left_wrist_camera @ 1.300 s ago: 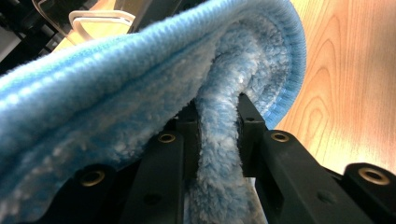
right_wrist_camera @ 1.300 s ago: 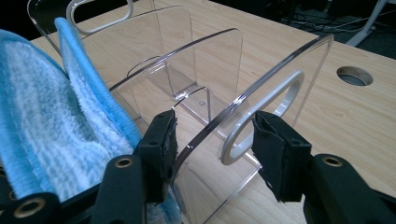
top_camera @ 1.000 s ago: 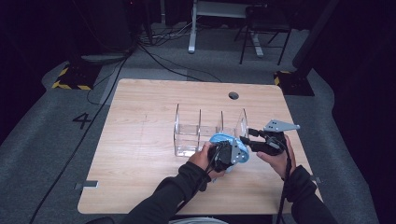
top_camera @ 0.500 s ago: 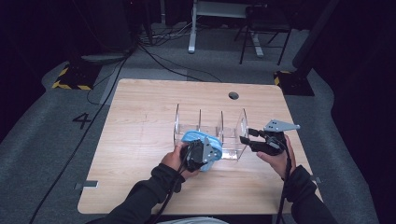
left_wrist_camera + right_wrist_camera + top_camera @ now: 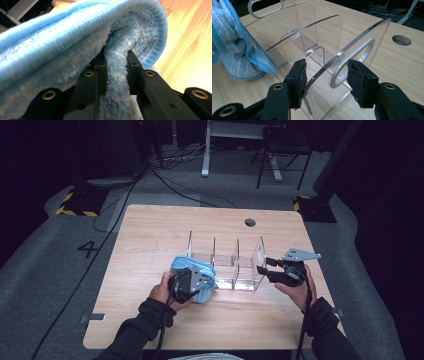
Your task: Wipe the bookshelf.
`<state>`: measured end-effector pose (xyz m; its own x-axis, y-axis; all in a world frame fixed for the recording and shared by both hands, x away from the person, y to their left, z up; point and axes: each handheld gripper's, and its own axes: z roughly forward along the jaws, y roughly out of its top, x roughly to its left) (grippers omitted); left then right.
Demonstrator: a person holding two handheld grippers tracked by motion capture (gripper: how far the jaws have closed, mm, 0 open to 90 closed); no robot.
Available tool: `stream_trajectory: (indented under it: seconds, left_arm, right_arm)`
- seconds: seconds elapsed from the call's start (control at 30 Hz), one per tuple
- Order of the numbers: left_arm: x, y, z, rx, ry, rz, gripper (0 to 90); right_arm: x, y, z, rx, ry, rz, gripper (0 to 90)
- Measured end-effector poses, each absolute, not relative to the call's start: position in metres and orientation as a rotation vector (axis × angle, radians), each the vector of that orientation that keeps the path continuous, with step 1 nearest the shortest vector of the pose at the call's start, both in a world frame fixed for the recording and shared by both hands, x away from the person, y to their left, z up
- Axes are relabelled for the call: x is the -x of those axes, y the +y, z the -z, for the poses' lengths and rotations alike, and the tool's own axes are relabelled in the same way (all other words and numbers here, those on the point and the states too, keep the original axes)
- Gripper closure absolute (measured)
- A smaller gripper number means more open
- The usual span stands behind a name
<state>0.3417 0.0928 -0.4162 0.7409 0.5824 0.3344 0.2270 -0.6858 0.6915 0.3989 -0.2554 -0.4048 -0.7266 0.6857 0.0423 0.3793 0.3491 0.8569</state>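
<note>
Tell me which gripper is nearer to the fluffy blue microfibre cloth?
Left. The left gripper is shut on the fluffy blue microfibre cloth; the right gripper is at the far end of the clear acrylic divider rack.

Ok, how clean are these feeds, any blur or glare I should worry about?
High view: table evenly lit, surroundings dark. Left gripper view: blue cloth sits very close, top soft and blurred. Right gripper view: clear organizer sharp, bright reflections along its edges, straight lines bowed by the wide lens.

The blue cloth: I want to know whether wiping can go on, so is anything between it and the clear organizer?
Nothing visible. The blue microfiber cloth, pinched in the left gripper, already lies against the left end wall of the clear acrylic organizer.
</note>
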Motion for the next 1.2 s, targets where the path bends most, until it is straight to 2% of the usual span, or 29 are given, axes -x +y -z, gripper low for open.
stream_trajectory:
  seconds: [0.37, 0.57, 0.97, 1.2]
  left_arm:
    - [-0.343, 0.135, 0.420, -2.256, 0.733, -0.748, 75.9]
    - [-0.345, 0.137, 0.423, -2.249, 0.746, -0.766, 75.7]
    - [-0.354, 0.137, 0.424, -2.242, 0.760, -0.795, 75.5]
    - [-0.361, 0.139, 0.425, -2.231, 0.769, -0.792, 75.5]
  right_arm:
    - [-0.398, -0.255, 0.404, -0.945, 2.290, -1.314, 49.9]
    - [-0.397, -0.254, 0.404, -0.950, 2.286, -1.307, 49.8]
    - [-0.385, -0.256, 0.398, -0.863, 2.392, -1.310, 36.8]
    - [-0.386, -0.253, 0.410, -0.789, 2.459, -1.279, 35.4]
